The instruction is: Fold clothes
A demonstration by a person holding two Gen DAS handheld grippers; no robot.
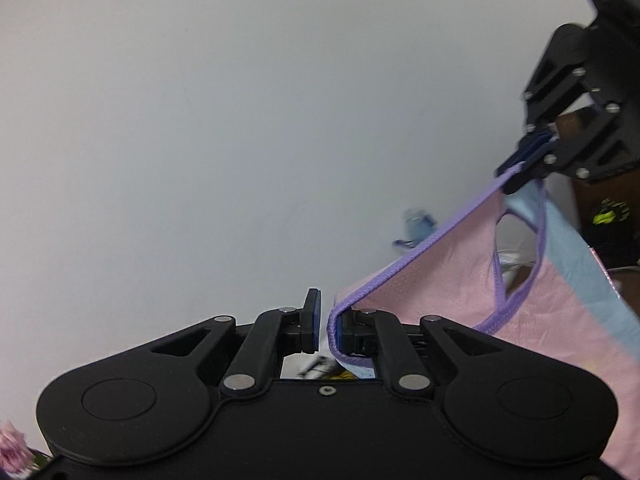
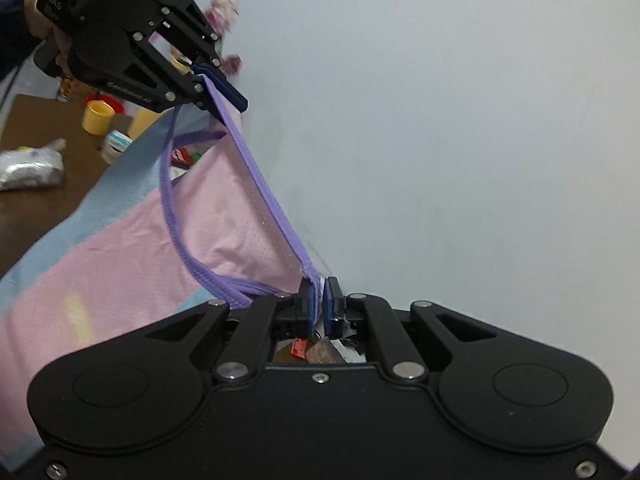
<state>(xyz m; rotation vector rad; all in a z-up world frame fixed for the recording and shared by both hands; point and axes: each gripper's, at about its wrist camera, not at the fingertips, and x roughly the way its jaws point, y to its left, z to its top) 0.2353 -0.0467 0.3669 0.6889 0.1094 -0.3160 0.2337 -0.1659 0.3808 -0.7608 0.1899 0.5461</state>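
A pink and light-blue garment with purple trim [image 1: 448, 276] hangs stretched in the air between my two grippers; it also shows in the right wrist view [image 2: 152, 236]. My left gripper [image 1: 326, 320] has its jaws slightly parted, and the purple trim runs along the inside of its right pad. In the right wrist view the left gripper [image 2: 218, 88] appears shut on the trim. My right gripper [image 2: 319, 304] is shut on the purple trim at the garment's other corner; it shows at the upper right of the left wrist view [image 1: 520, 172].
A brown table [image 2: 36, 208] lies below at the left, carrying a yellow cup [image 2: 97, 117], a silver foil bag [image 2: 30, 170] and a small white tub [image 2: 116, 145]. A plain white wall [image 1: 240, 120] fills the background. Pink flowers [image 2: 222, 4] stand by the wall.
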